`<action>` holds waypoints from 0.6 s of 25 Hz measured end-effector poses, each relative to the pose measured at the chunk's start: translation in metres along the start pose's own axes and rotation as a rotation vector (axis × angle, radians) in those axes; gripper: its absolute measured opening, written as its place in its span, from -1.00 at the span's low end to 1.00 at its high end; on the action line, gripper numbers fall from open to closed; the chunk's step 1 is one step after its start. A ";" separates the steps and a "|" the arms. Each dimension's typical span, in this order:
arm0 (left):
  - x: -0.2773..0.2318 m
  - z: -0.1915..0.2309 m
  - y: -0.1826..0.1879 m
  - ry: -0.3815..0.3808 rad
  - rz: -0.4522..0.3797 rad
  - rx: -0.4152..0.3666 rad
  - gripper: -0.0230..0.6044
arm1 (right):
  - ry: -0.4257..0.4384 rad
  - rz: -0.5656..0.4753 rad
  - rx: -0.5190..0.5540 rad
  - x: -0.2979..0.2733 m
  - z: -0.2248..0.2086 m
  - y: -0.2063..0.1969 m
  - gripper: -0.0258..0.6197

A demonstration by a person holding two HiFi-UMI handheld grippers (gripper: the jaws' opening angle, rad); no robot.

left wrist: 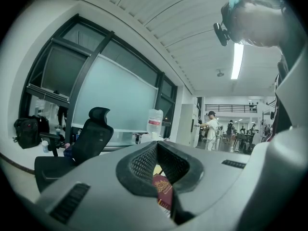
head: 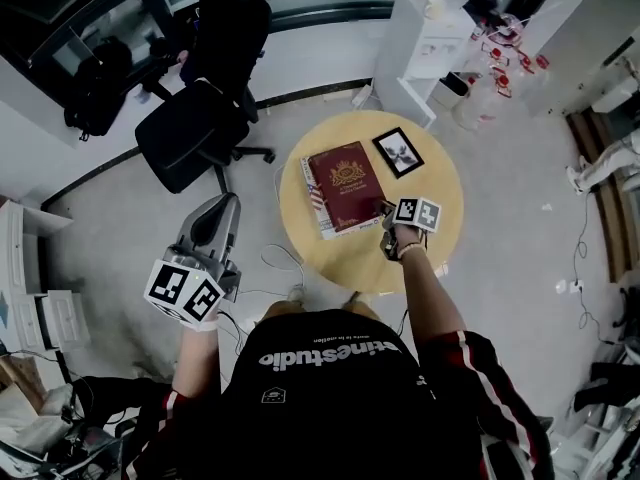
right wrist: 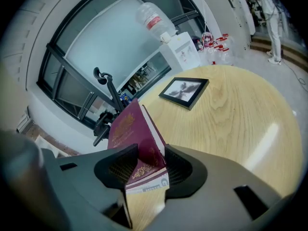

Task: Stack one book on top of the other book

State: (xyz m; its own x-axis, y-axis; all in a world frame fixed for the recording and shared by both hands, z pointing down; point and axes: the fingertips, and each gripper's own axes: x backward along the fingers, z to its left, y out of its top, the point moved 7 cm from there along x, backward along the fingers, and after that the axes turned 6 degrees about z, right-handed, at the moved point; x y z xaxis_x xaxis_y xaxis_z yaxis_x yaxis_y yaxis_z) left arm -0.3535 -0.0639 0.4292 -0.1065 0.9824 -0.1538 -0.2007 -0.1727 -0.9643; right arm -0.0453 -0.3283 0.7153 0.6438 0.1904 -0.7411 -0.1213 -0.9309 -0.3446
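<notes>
Well, from the head view my right claw (head: 386, 210) sits at the near right corner of the maroon book (head: 347, 183), which lies flat on top of the lower book (head: 318, 204) on the round table (head: 445, 183). The lower book peeks out only as a pale strip along the maroon one's left edge. A black picture frame (head: 398, 152) lies just beyond the stack, apart from it. My left claw (head: 227, 204) is off the table to the left, near the office chair (head: 190, 138) and well apart from both books.

Looking along my left claw (left wrist: 161, 170), the jaws stand a little apart with nothing between them. Through the gap I see the maroon book (left wrist: 162, 189) far off, not touched. The office chair (left wrist: 91, 139) and a water bottle (left wrist: 154, 121) stand beyond.

Looking along my right claw (right wrist: 142, 170), the jaws are clamped on the corner of the maroon book (right wrist: 131, 129): one pad lies on its cover, the other against its page edge. That book reaches away from the claw toward the upper left. The lower book (right wrist: 150, 183) shows as a pale band right under the gripped corner, between the jaws as well; I cannot tell whether the pads press it too. The picture frame (right wrist: 184, 91) lies farther out on the table (right wrist: 240, 124), clear of the claw.
</notes>
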 end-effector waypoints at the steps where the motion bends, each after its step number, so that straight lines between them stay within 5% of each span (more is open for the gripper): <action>1: 0.000 0.002 0.000 -0.003 0.001 0.000 -0.88 | -0.001 0.003 0.009 0.000 0.002 -0.001 -0.31; 15: 0.006 0.021 0.007 -0.054 0.014 -0.006 -0.88 | -0.048 -0.055 0.028 0.009 0.013 -0.011 -0.33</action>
State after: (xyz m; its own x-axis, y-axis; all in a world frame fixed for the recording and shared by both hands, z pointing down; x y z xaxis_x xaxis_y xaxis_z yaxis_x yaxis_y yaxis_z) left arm -0.3764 -0.0613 0.4259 -0.1619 0.9744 -0.1557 -0.1932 -0.1861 -0.9634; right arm -0.0482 -0.3123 0.7047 0.6130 0.2569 -0.7471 -0.1082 -0.9095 -0.4014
